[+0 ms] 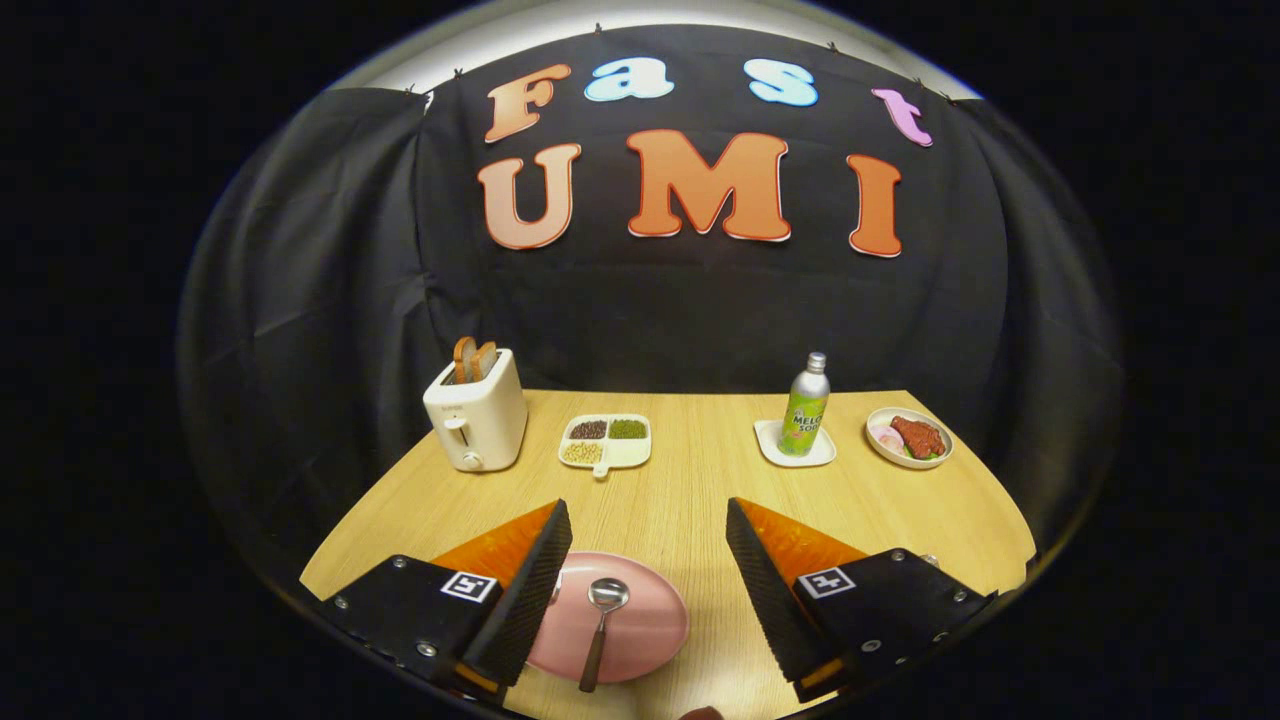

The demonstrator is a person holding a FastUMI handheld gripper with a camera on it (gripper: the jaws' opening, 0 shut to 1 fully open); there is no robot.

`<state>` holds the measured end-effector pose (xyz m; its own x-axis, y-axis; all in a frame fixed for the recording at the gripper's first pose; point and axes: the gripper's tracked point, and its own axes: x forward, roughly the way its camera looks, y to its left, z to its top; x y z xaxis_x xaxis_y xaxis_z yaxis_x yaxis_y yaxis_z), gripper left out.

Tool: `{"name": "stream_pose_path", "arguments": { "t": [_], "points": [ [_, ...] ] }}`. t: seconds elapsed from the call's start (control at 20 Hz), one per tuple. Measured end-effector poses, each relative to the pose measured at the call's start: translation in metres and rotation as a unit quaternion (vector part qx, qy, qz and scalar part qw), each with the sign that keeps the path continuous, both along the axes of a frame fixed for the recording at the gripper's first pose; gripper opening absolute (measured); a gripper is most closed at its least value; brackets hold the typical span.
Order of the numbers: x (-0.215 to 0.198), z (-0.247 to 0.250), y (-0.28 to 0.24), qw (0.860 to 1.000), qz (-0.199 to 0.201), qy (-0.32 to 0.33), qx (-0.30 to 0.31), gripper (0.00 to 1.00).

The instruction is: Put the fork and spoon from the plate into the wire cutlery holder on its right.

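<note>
From my own camera I see my gripper (648,560) with its two fingers spread wide apart, and nothing is between the pads. I am holding nothing.

The pink plate (640,625) sits on the wooden table (700,480), low down between my fingers and closer to my left finger (525,590). That finger covers the plate's left side. The spoon (600,618) lies on the plate. Its bowl points away from me and its dark handle points back toward me, so its long side runs almost the same way my fingers point. It is a bit left of the middle of my gap.

I cannot tell where the fork is; my left finger may hide it. I cannot make out the wire cutlery holder either.

I think I must tip down and slide a little left to get the spoon handle between my pads.

I am up above the table, looking forward and slightly down.
</note>
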<state>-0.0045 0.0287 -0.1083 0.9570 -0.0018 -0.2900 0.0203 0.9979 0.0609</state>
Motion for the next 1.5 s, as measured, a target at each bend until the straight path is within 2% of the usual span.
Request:
{"name": "stream_pose_path", "arguments": {
  "t": [0.15, 0.25, 0.4, 0.6, 0.7, 1.05, 1.3, 1.5],
  "points": [
    [0.004, 0.070, -0.028, 0.992, -0.045, -0.116, -0.013, 0.93],
    [0.003, 0.098, -0.041, 0.986, -0.056, -0.156, -0.030, 0.93],
    [0.005, 0.116, -0.053, 0.982, -0.063, -0.171, -0.053, 0.94],
    [0.005, 0.119, -0.059, 0.984, -0.063, -0.163, -0.046, 0.95],
    [0.006, 0.109, -0.053, 0.986, -0.052, -0.151, -0.045, 0.95],
    [0.008, 0.027, -0.013, 0.999, 0.002, -0.046, -0.028, 0.95],
    [0.006, -0.034, 0.011, 0.999, 0.027, 0.028, -0.024, 0.95],
    [-0.005, -0.087, 0.026, 0.994, 0.033, 0.103, 0.004, 0.95]
  ]
}}
